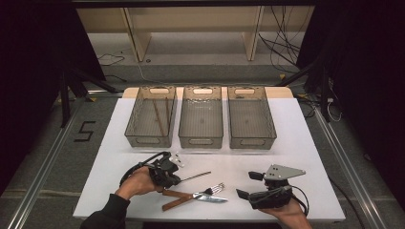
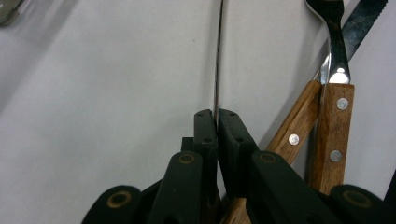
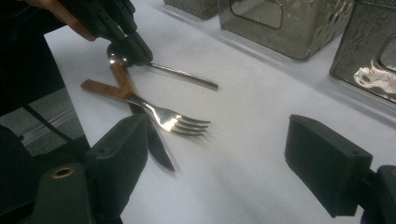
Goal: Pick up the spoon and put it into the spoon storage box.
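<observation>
**Spoon pinched, ready to lift**

The left gripper (image 2: 216, 122) is clenched on a spoon (image 3: 180, 73), which lies on the white table (image 1: 305, 143) just beside a crossed fork (image 3: 175, 120) and knife (image 3: 159, 149). In the left gripper view, the thin handle runs straight out between the closed jaws. The right gripper (image 3: 224, 158) rests near the front edge, jaws spread and empty.

Judging by the three bins (image 1: 201, 117) behind, this is the pick-up step of sorting cutlery; next comes a clean lift clear of the fork, then a carry to a bin.

The spoon's bowl is mostly hidden behind the jaws. The left bin holds thin sticks, perhaps chopsticks; hard to tell.
</observation>
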### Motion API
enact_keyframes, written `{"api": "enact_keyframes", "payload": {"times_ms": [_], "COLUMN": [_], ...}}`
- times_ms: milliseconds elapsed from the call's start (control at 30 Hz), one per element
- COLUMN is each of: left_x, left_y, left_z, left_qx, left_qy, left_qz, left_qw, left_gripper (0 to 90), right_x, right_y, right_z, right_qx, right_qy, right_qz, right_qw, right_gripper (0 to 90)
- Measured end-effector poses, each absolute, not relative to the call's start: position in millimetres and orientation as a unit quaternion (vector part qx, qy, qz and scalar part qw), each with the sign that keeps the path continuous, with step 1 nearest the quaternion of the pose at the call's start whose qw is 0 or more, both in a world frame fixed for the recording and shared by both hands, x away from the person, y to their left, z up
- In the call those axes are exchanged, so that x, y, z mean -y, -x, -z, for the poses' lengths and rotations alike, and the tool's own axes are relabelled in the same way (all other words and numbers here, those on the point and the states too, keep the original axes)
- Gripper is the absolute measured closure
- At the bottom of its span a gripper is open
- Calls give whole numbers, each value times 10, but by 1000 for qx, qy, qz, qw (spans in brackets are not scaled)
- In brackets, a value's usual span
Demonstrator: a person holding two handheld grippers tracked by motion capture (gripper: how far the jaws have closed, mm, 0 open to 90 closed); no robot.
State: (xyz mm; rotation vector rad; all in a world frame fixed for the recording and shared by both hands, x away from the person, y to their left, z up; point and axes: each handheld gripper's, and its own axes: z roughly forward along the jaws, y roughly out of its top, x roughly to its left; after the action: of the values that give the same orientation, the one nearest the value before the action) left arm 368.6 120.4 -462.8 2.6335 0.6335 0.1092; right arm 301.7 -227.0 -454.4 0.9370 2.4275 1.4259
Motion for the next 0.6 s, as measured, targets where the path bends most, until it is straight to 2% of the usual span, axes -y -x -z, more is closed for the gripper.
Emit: {"api": "enact_keyframes", "payload": {"times_ms": [300, 600], "left_x": [-1176, -1173], "left_y": [-3682, -3674], "left_z": [4646, 4637], "left_qx": [-228, -217], "left_qy": [-951, -953], "left_qz": [-45, -27], "left_qw": [204, 209], "left_gripper": [855, 880], "right_x": [2270, 2271], "right_y": [-3015, -3014], "right_z": [4543, 4542], "right_qx": [-815, -815], "right_qy": [-315, -315], "right_qz": [-479, -479], "right_qw": [87, 87], "right_gripper": [220, 220]}}
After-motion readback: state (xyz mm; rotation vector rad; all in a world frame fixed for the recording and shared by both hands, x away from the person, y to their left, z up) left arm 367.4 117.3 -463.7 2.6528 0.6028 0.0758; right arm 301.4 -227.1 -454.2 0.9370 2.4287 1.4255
